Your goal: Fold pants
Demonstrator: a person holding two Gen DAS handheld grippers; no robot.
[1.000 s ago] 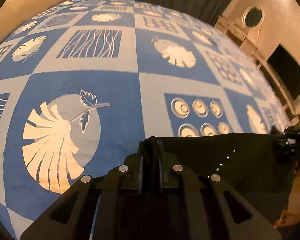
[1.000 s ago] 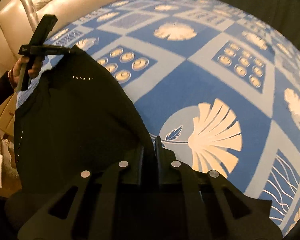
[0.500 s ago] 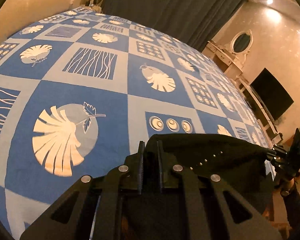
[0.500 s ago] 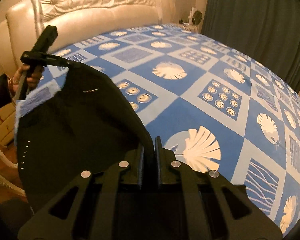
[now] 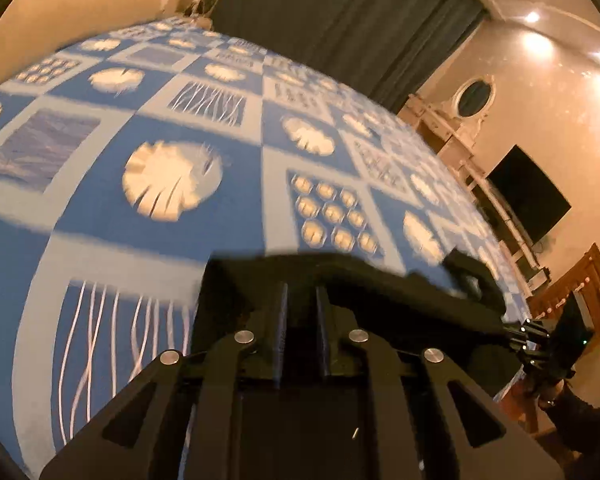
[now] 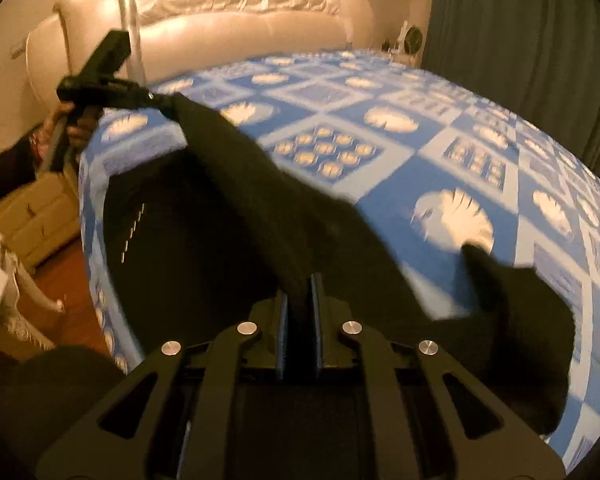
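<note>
1. Your left tongs [image 5: 300,300], low in the middle of the left wrist view, are closed on an edge of the black pants [image 5: 380,292]; the cloth goes in between the two fingers.
2. Your right tongs [image 6: 299,296], low in the middle of the right wrist view, are closed in the same way on another part of that edge.
3. Between the two tongs the pants make a tight dark band. In the right wrist view it runs from the lower middle up to the upper left of the frame, where the left tongs hold it.
4. The rest of the pants hangs under this band, over the near edge of the bed [image 6: 440,168] with its blue and white cover. One loose part lies on the cover at the lower right of the right wrist view.
5. I judge that you are carrying the pants over the bed to lay them flat. Keep both tongs at the same height and keep the edge tight, so the cloth comes down without wrinkles.
6. Do not loosen either grip until the cloth rests on the cover.
</note>
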